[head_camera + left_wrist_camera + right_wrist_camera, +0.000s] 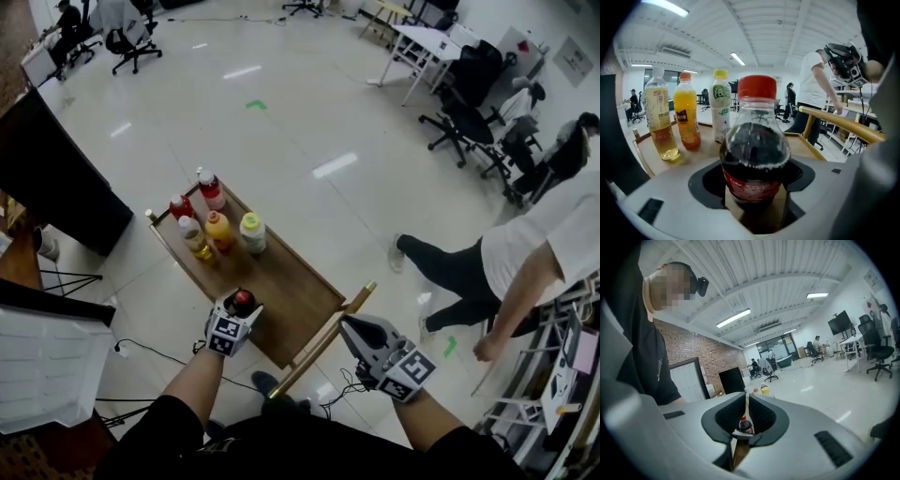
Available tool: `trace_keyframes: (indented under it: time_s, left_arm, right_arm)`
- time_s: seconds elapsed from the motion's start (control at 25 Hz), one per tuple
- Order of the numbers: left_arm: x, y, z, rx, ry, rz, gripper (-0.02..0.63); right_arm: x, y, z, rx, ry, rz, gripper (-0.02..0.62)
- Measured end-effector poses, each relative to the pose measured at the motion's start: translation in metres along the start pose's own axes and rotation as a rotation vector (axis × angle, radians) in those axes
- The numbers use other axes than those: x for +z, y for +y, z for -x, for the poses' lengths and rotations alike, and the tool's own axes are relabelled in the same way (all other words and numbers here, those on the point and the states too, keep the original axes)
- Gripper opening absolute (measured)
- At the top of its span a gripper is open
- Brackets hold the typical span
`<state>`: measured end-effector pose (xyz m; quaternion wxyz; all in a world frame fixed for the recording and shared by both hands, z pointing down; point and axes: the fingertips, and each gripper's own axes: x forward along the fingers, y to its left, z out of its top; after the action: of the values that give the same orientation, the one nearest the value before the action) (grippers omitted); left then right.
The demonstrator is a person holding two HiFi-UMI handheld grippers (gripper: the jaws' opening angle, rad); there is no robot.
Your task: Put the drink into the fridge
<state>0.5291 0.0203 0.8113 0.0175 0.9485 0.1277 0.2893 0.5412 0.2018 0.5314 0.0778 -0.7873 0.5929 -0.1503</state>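
A cola bottle [243, 300] with a red cap stands at the near end of a wooden cart top [291, 286]. My left gripper [240, 311] is around its body. In the left gripper view the dark pads [708, 180] press on both sides of the cola bottle [754, 150], at its red label. My right gripper [349, 324] hovers by the cart's wooden handle rail [323, 343], jaws together and empty. In the right gripper view the right gripper [746, 401] points towards the cart, and the cola bottle [745, 425] shows small past its jaws.
Several other drinks stand at the cart's far end: a tea bottle [195, 238], an orange one [218, 231], a pale green-capped one [252, 232], two red-capped ones [211, 190]. A dark cabinet [56, 178] stands left. A person [525, 262] bends at the right, near office chairs [469, 94].
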Motion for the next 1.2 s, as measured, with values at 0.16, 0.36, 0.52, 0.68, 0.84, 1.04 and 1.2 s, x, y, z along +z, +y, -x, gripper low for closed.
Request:
trace_keyframes:
  time_s: [0.16, 0.36, 0.52, 0.68, 0.84, 1.04, 1.2]
  left_arm:
    - [0.010, -0.003, 0.011, -0.018, -0.021, 0.013, 0.310]
    - [0.033, -0.001, 0.041, -0.009, -0.081, 0.023, 0.310]
    - [0.039, 0.002, 0.068, 0.014, -0.092, 0.017, 0.310]
    - [0.053, -0.001, 0.105, 0.018, -0.118, 0.028, 0.310]
    - [0.063, -0.007, 0.146, 0.034, -0.142, 0.052, 0.310]
    - [0.065, -0.007, 0.196, 0.054, -0.157, 0.063, 0.310]
    - [0.064, 0.003, 0.246, 0.087, -0.188, 0.099, 0.310]
  right_arm:
    - [0.002, 0.004, -0.005, 0.015, -0.001, 0.004, 0.038]
    - [0.008, 0.018, -0.018, 0.040, -0.004, 0.020, 0.038]
    - [0.014, 0.036, -0.031, 0.072, -0.014, 0.039, 0.038]
    - [0.020, 0.060, -0.042, 0.109, -0.015, 0.051, 0.038]
    - [0.028, 0.085, -0.049, 0.143, -0.017, 0.079, 0.038]
    - [0.024, 0.123, -0.063, 0.187, 0.017, 0.106, 0.038]
    - [0.021, 0.154, -0.085, 0.229, 0.021, 0.134, 0.038]
